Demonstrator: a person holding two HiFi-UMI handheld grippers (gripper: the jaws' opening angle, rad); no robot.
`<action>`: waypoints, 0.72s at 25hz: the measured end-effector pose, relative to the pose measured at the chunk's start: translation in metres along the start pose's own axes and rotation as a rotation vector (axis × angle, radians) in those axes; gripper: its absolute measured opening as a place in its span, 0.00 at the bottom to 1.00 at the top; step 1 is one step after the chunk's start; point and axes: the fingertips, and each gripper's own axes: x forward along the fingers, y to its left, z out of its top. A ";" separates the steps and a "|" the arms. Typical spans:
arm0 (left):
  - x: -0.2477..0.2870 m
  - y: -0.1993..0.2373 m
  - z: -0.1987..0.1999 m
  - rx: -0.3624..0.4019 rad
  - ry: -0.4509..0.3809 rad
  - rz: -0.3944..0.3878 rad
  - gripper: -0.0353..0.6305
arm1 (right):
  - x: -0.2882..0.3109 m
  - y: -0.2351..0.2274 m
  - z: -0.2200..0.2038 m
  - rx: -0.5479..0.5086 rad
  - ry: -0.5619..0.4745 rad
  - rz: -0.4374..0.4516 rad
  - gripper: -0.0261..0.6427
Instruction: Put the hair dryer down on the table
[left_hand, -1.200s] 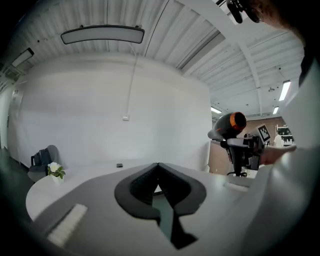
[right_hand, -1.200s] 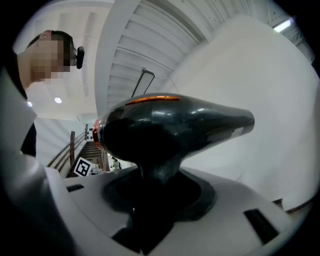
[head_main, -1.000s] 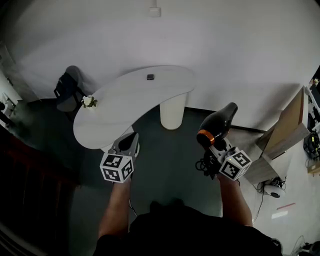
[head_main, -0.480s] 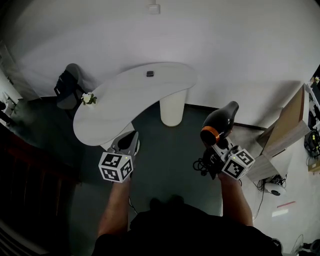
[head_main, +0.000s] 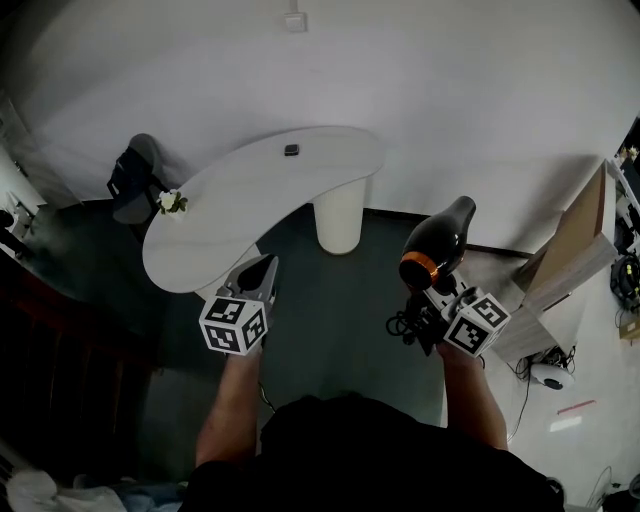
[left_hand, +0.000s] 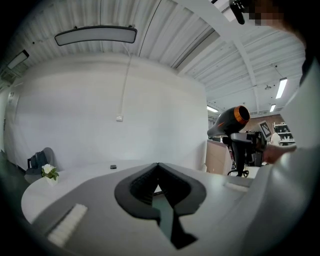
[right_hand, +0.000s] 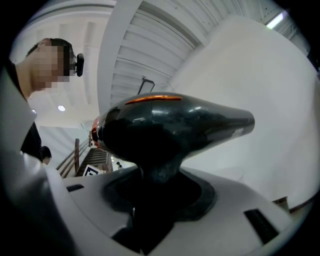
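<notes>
A curved white worktop (head_main: 230, 215) stands ahead on a dark floor (head_main: 330, 300). We hold the dryer (head_main: 437, 245) in the air, well right of it, with the right claw (head_main: 430, 292) clenched on its handle (right_hand: 156, 176). We judge it rigid, glossy and top-heavy, so the handle suits. The left claw (head_main: 262, 275) is pinched together, bare.

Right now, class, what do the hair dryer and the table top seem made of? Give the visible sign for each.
The hair dryer looks like glossy black plastic: lights reflect sharply on its shell. Its orange ring may be metallic or painted. The table has a smooth matt white top without glare, perhaps laminate or painted board.
</notes>
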 end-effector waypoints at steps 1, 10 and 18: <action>0.001 -0.002 0.001 0.002 0.001 0.001 0.07 | -0.002 -0.002 0.001 0.006 -0.003 0.000 0.29; 0.023 -0.003 -0.006 -0.018 0.018 -0.002 0.07 | 0.000 -0.022 -0.003 0.018 0.022 0.003 0.29; 0.077 0.059 -0.017 -0.060 0.030 -0.019 0.07 | 0.055 -0.070 -0.002 0.017 0.028 -0.047 0.29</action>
